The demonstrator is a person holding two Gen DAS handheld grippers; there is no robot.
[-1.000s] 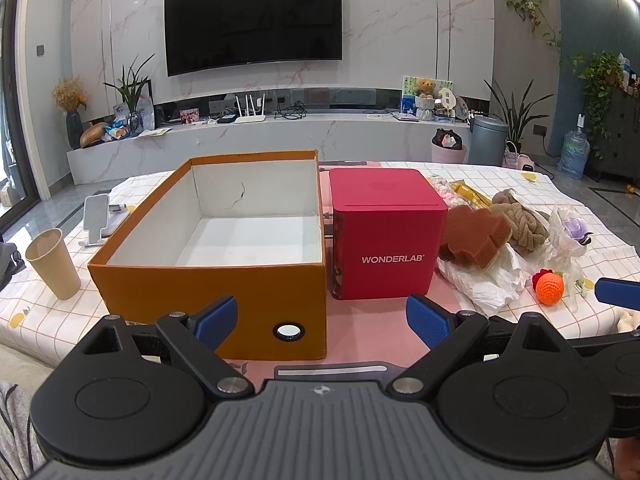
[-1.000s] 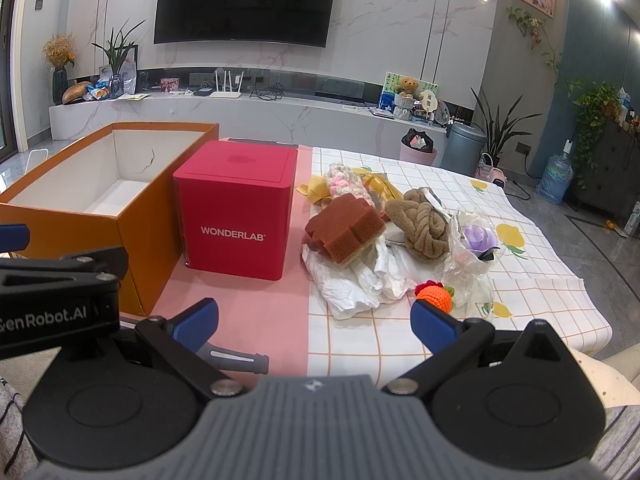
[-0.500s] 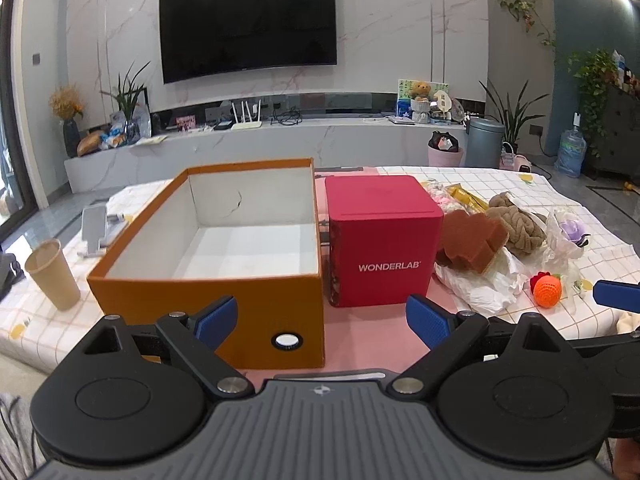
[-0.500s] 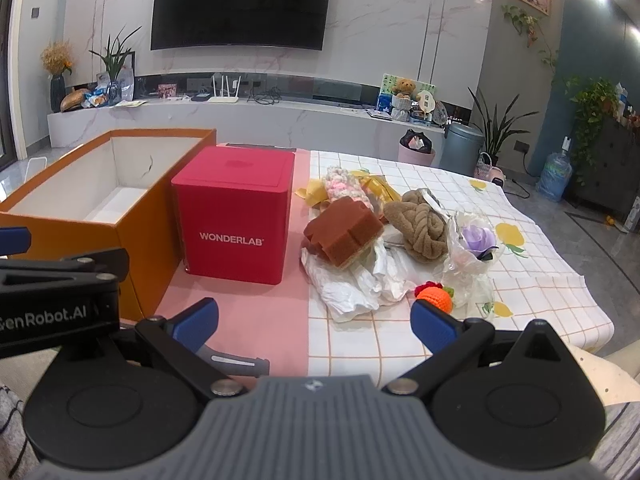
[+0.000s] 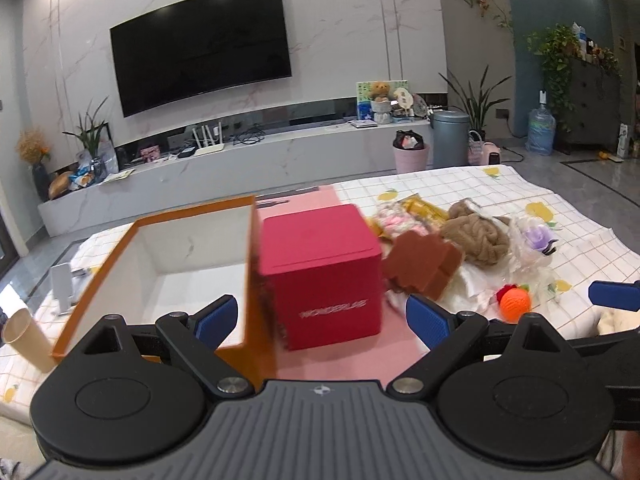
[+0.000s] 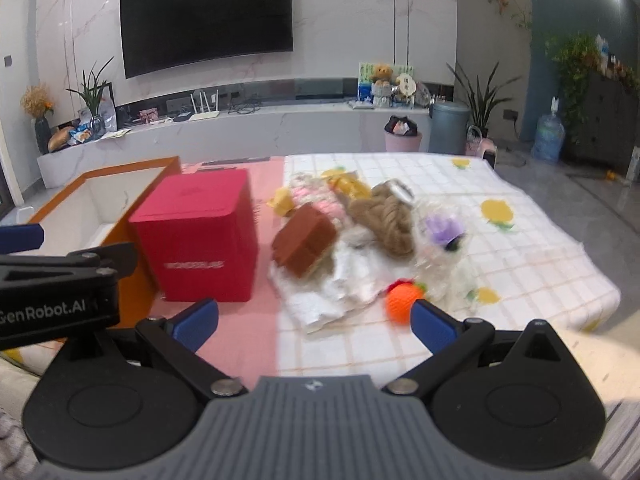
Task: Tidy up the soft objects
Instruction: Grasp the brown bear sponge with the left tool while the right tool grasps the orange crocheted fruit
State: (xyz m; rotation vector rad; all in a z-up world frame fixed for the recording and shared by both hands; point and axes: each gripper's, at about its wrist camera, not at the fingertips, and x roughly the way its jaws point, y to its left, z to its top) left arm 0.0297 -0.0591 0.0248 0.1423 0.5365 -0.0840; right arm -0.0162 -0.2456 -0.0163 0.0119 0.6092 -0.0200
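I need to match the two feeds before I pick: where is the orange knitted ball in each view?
Left wrist: the orange knitted ball lies low on the right, on the checked cloth, right of the brown sponge.
Right wrist: the ball is lower centre, just left of the right finger's blue pad.
Shared landmark: the red WONDERLAB box, left of the ball in both.
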